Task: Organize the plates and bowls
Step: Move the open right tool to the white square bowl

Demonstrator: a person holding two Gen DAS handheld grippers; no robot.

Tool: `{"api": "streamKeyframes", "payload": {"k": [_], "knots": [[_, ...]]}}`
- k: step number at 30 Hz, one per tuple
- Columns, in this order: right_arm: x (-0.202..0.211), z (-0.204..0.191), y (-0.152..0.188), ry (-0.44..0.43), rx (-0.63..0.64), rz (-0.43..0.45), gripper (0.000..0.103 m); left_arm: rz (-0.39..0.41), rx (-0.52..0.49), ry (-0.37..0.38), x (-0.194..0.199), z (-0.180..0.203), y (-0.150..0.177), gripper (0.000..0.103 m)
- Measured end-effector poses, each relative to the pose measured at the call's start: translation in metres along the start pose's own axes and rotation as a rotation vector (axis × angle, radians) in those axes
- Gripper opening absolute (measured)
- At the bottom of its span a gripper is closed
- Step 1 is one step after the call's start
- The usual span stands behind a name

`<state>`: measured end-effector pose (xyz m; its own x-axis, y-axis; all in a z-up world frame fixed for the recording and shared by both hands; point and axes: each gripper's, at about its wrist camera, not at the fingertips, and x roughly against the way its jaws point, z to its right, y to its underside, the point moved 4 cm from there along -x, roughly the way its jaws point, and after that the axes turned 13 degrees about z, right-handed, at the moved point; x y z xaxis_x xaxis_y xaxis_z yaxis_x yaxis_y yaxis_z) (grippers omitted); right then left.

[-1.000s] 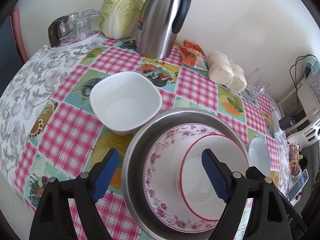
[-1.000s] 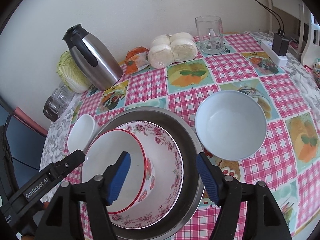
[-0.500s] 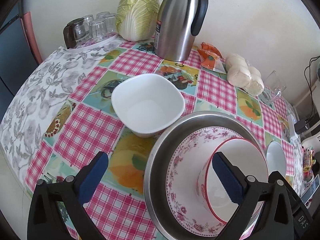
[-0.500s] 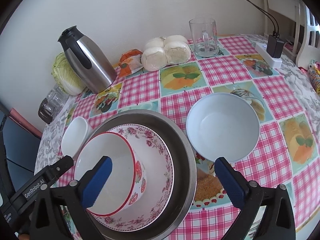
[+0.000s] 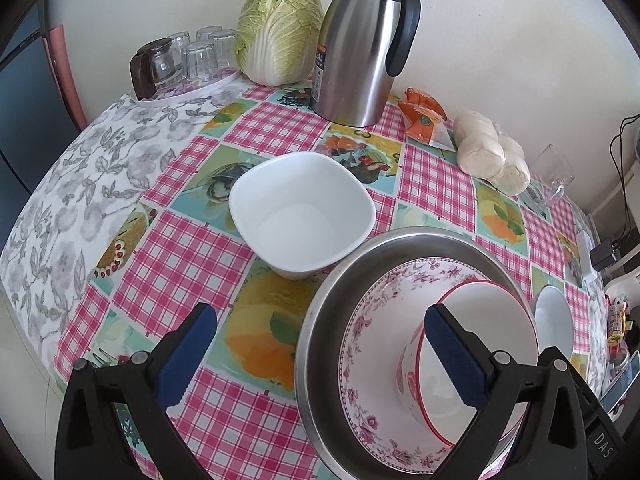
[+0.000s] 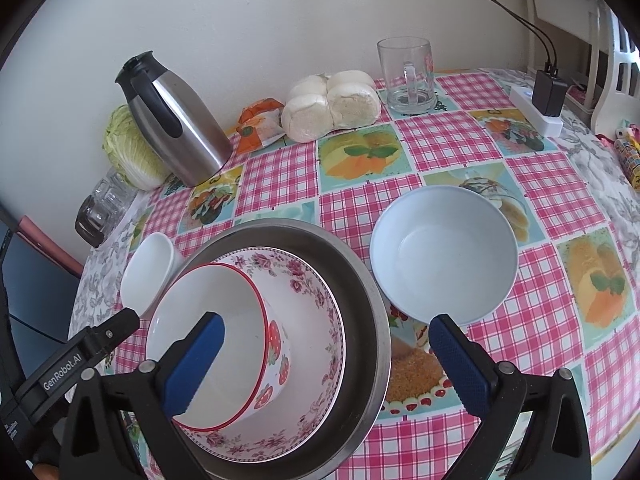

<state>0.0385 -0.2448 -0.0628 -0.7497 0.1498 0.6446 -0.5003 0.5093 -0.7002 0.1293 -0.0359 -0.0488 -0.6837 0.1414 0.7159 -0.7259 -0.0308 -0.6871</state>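
Note:
A steel basin (image 5: 320, 320) (image 6: 372, 292) holds a pink-flowered bowl (image 5: 360, 344) (image 6: 312, 280), and a red-rimmed strawberry bowl (image 5: 488, 312) (image 6: 240, 308) leans tilted inside that. A square white bowl (image 5: 300, 208) (image 6: 148, 268) stands to the basin's left, a round pale-blue bowl (image 6: 440, 252) (image 5: 554, 320) to its right. My left gripper (image 5: 320, 352) hangs open over the basin's left rim, holding nothing. My right gripper (image 6: 326, 364) is open above the basin's right side, also with nothing in it. The left gripper's arm shows at the lower left of the right wrist view.
Along the wall stand a steel thermos jug (image 5: 364, 44), a cabbage (image 5: 280, 28), a tray of upturned glasses (image 5: 188, 64), an orange packet (image 5: 424, 116), bagged buns (image 6: 332, 104) and a glass mug (image 6: 408, 76). A power strip (image 6: 536, 108) lies at the far right.
Both grippers opened wider. The left wrist view shifted left, so the square white bowl now sits nearer its middle. The red-rimmed bowl stays tilted in the flowered bowl.

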Motion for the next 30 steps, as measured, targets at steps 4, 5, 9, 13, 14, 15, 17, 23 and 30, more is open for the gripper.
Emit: {"api": "streamKeyframes", "payload": {"k": [4, 5, 9, 13, 14, 15, 17, 23, 30], "knots": [[0.0, -0.001, 0.001, 0.006, 0.011, 0.0, 0.103, 0.008, 0.01, -0.005, 0.001, -0.006, -0.003, 0.103], [0.0, -0.001, 0.001, 0.008, 0.016, 0.0, 0.103, 0.011, 0.016, -0.007, 0.001, -0.008, -0.004, 0.103], [0.002, -0.003, 0.001, 0.017, 0.029, 0.006, 0.103, 0.02, 0.053, -0.007, 0.003, -0.019, -0.009, 0.103], [0.005, -0.004, -0.002, 0.023, 0.03, 0.026, 0.103, 0.033, 0.088, -0.01, 0.003, -0.033, -0.015, 0.103], [0.005, -0.005, -0.002, 0.026, 0.031, 0.032, 0.103, 0.036, 0.094, -0.012, 0.003, -0.037, -0.017, 0.103], [0.007, -0.005, -0.003, 0.029, 0.031, 0.038, 0.103, 0.042, 0.1, -0.013, 0.003, -0.041, -0.019, 0.103], [0.009, -0.007, -0.005, 0.031, 0.032, 0.054, 0.103, 0.055, 0.113, -0.016, 0.003, -0.048, -0.022, 0.103], [0.016, -0.015, -0.009, 0.033, 0.029, 0.092, 0.103, 0.103, 0.147, -0.006, 0.003, -0.064, -0.034, 0.103], [0.021, -0.029, -0.014, 0.038, 0.038, 0.111, 0.103, 0.17, 0.108, -0.03, -0.001, -0.074, -0.046, 0.103]]}}
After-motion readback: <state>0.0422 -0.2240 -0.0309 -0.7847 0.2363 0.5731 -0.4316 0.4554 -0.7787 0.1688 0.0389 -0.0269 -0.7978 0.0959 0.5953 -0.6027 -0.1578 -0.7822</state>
